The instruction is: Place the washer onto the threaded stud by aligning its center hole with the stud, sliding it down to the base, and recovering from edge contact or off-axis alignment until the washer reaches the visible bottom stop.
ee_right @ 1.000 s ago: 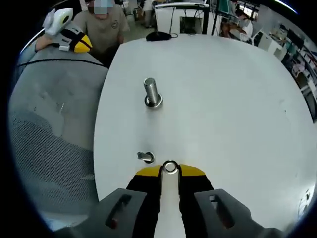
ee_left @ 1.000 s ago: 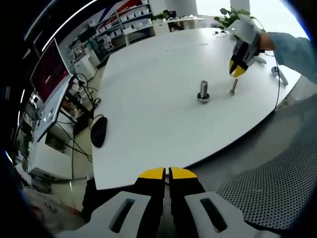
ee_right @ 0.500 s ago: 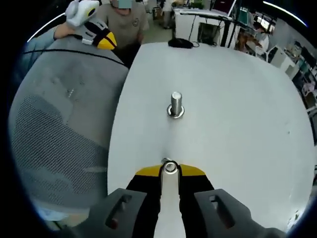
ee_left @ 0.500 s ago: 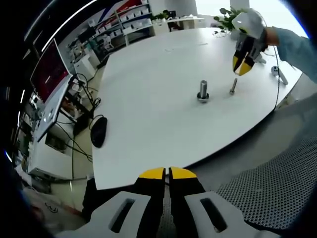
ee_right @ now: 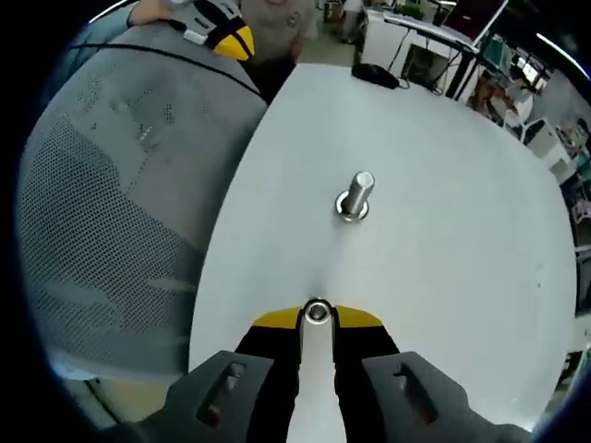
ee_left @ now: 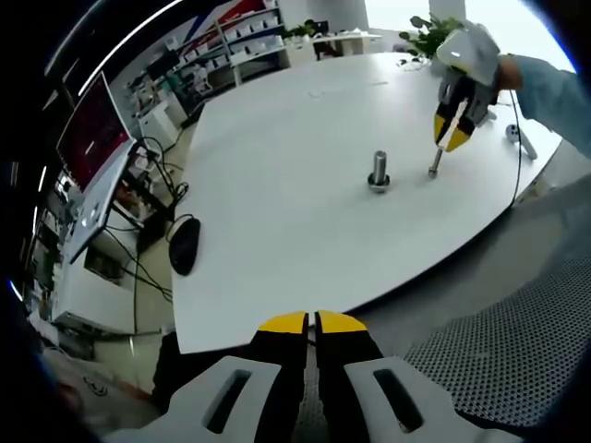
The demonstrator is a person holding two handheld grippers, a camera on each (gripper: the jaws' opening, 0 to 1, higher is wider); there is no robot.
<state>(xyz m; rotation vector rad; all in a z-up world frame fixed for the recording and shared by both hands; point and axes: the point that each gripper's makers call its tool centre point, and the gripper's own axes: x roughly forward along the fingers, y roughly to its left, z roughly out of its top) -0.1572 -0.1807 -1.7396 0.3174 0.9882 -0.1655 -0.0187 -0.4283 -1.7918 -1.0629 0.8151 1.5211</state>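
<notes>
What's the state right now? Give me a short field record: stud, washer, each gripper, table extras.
stud: threaded stud upright on white table, a ring at its base
washer: small washer pinched at right gripper tips, not yet on the stud
second bolt: thin bolt standing beside the stud, under the right gripper in the left gripper view
left gripper: left gripper jaws together, holding nothing, off the table edge
extras: black mouse

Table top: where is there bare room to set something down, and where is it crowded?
The white table lies bare between the upright threaded stud and the edge nearest the computer mouse, and also beyond the stud toward the far shelves. It is crowded near the stud's other side: a small bolt stands there with the right gripper just above it.
</notes>
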